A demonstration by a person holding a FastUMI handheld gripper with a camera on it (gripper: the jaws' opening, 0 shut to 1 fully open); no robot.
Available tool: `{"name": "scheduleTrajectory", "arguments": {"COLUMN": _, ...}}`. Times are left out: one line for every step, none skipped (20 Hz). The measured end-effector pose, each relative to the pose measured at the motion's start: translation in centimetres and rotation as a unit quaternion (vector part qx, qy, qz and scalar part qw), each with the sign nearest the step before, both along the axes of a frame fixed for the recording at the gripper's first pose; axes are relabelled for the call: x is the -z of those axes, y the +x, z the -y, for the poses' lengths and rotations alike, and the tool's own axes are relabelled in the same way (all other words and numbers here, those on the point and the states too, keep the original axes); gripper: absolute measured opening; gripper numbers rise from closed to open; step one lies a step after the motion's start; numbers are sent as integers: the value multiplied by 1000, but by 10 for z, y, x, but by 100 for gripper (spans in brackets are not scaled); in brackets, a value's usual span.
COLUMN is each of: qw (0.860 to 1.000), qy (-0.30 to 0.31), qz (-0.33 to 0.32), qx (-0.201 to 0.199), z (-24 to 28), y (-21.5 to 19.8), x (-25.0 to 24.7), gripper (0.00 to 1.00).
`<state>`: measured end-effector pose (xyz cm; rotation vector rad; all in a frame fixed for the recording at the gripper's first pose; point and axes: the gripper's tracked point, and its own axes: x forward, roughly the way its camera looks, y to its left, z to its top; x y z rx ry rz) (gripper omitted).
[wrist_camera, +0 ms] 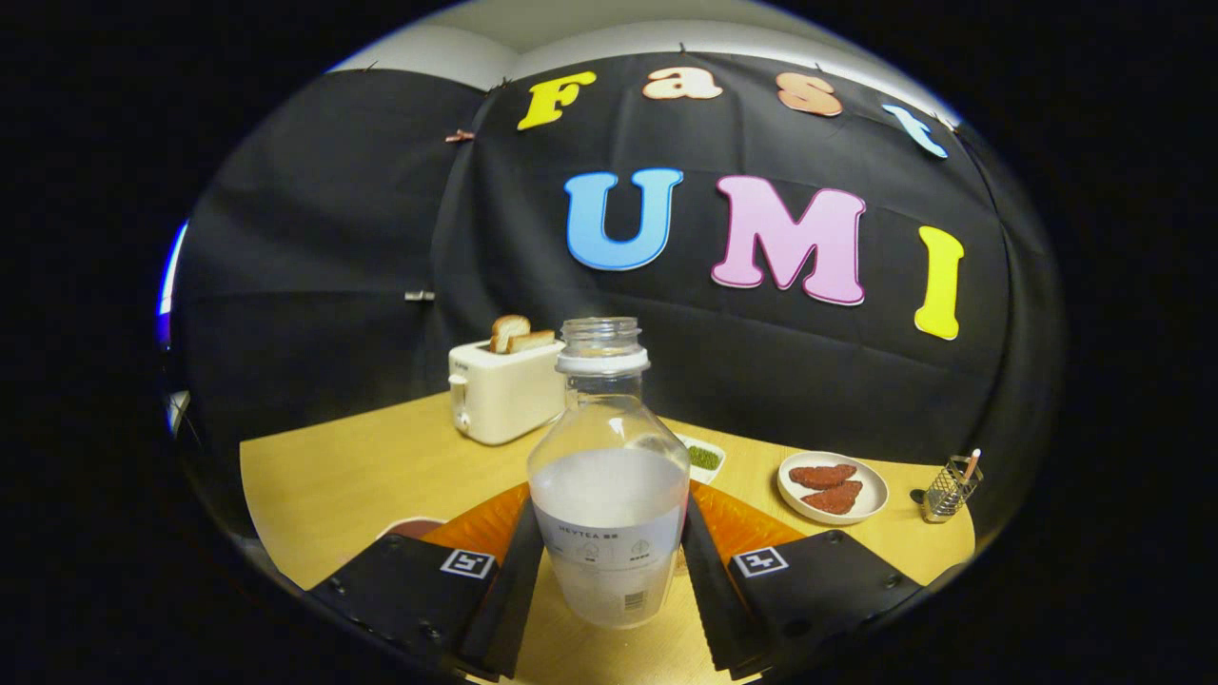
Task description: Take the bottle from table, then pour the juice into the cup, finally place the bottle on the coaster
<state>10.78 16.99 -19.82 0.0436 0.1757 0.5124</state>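
A clear bottle (609, 495) with no cap, about half full of whitish juice, stands upright between my fingers. My gripper (609, 547) is shut on the bottle's lower body, one finger (509, 580) pressed to each side. Whether its base rests on the wooden table (362, 476) I cannot tell. Just behind the bottle lies an orange ribbed round coaster (752, 523), partly hidden by the bottle and the fingers. Beyond the left finger, beside the coaster, peeks the rim of a cup (412, 526) with a dark reddish inside.
A cream toaster (504, 390) with two bread slices stands at the back left. Behind the bottle sits a small dish of green bits (705, 458). To the right are a white plate with two red-brown pieces (831, 487) and a wire holder with a pen (950, 489).
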Motion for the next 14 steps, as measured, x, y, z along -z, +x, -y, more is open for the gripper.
{"name": "scheduleTrajectory", "arguments": {"qw": 1000, "qy": 9, "qz": 11, "qx": 8, "z": 3, "y": 11, "x": -2, "gripper": 75}}
{"name": "scheduleTrajectory", "arguments": {"qw": 1000, "qy": 12, "qz": 19, "qx": 18, "z": 8, "y": 23, "x": -3, "gripper": 75}}
{"name": "scheduleTrajectory", "arguments": {"qw": 999, "qy": 19, "qz": 25, "qx": 28, "z": 14, "y": 33, "x": -4, "gripper": 75}}
{"name": "scheduleTrajectory", "arguments": {"qw": 998, "qy": 31, "qz": 26, "qx": 38, "z": 18, "y": 42, "x": -3, "gripper": 75}}
{"name": "scheduleTrajectory", "arguments": {"qw": 998, "qy": 49, "qz": 22, "qx": 45, "z": 21, "y": 50, "x": -2, "gripper": 75}}
{"name": "scheduleTrajectory", "arguments": {"qw": 996, "qy": 68, "qz": 16, "qx": 49, "z": 21, "y": 58, "x": 2, "gripper": 76}}
{"name": "scheduleTrajectory", "arguments": {"qw": 995, "qy": 77, "qz": 11, "qx": 54, "z": 21, "y": 67, "x": 10, "gripper": 76}}
{"name": "scheduleTrajectory", "arguments": {"qw": 995, "qy": 81, "qz": 8, "qx": 59, "z": 22, "y": 75, "x": 19, "gripper": 76}}
{"name": "scheduleTrajectory", "arguments": {"qw": 995, "qy": 83, "qz": 6, "qx": 61, "z": 19, "y": 76, "x": 28, "gripper": 76}}
{"name": "scheduleTrajectory", "arguments": {"qw": 994, "qy": 83, "qz": 5, "qx": 64, "z": 20, "y": 83, "x": 35, "gripper": 76}}
{"name": "scheduleTrajectory", "arguments": {"qw": 994, "qy": 85, "qz": 4, "qx": 65, "z": 20, "y": 90, "x": 42, "gripper": 76}}
{"name": "scheduleTrajectory", "arguments": {"qw": 994, "qy": 84, "qz": 2, "qx": 65, "z": 17, "y": 96, "x": 49, "gripper": 76}}
{"name": "scheduleTrajectory", "arguments": {"qw": 994, "qy": 83, "qz": 1, "qx": 66, "z": 15, "y": 102, "x": 56, "gripper": 76}}
{"name": "scheduleTrajectory", "arguments": {"qw": 994, "qy": 82, "qz": -1, "qx": 67, "z": 13, "y": 106, "x": 61, "gripper": 76}}
